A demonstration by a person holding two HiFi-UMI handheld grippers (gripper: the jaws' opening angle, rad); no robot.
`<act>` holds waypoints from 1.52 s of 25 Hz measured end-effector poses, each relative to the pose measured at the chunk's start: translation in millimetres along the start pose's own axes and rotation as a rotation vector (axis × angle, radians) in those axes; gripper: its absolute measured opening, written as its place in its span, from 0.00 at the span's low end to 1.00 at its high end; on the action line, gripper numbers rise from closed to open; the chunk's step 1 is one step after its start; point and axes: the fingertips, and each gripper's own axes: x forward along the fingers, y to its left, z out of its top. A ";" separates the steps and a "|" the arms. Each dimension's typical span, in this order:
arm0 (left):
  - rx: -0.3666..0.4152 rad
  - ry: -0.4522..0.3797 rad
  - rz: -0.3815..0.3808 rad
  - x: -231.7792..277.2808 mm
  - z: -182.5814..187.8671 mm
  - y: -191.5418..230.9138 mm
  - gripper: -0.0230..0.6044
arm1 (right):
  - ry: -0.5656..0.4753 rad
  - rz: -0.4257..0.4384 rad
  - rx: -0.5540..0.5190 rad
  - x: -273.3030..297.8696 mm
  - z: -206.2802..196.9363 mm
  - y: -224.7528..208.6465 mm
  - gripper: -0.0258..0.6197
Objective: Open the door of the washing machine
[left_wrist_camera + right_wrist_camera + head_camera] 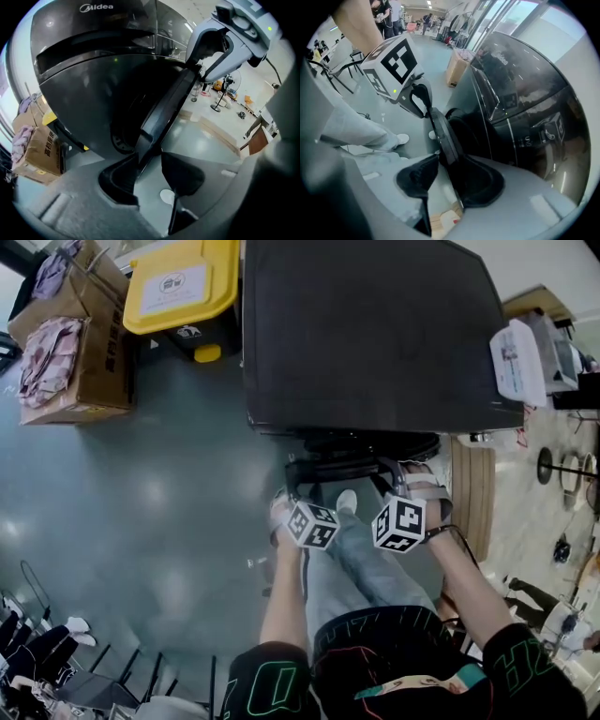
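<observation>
The dark washing machine (pixel 366 324) fills the top of the head view. Its round door (pixel 173 103) stands ajar and shows edge-on in both gripper views. The door's rim runs between the pads of my left gripper (pixel 149 161), which is shut on it. My right gripper (pixel 443 164) is shut on the same rim (pixel 440 131), a little farther along. In the head view the two marker cubes (pixel 312 524) (pixel 400 523) sit side by side just in front of the machine, with the jaws hidden beneath them. Each gripper shows in the other's view.
A black bin with a yellow lid (pixel 178 282) and cardboard boxes with clothes (pixel 70 343) stand left of the machine. A white container (pixel 518 362) rests at its right edge, and a wooden platform (pixel 472 488) lies on the floor beside it. My shoe (pixel 347 501) is under the door.
</observation>
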 end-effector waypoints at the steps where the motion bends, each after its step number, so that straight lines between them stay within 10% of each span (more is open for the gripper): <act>1: -0.008 0.009 0.001 -1.4 -5.0 -6.2 0.30 | -0.003 0.006 -0.013 -1.6 -1.5 4.9 0.30; 28: -0.556 0.117 0.134 -38.6 -86.1 -210.0 0.30 | -0.237 0.105 -0.576 -52.1 -84.4 128.3 0.29; 38: -0.636 0.075 0.270 -37.9 -89.2 -262.3 0.30 | -0.279 0.089 -0.678 -63.1 -113.6 147.4 0.30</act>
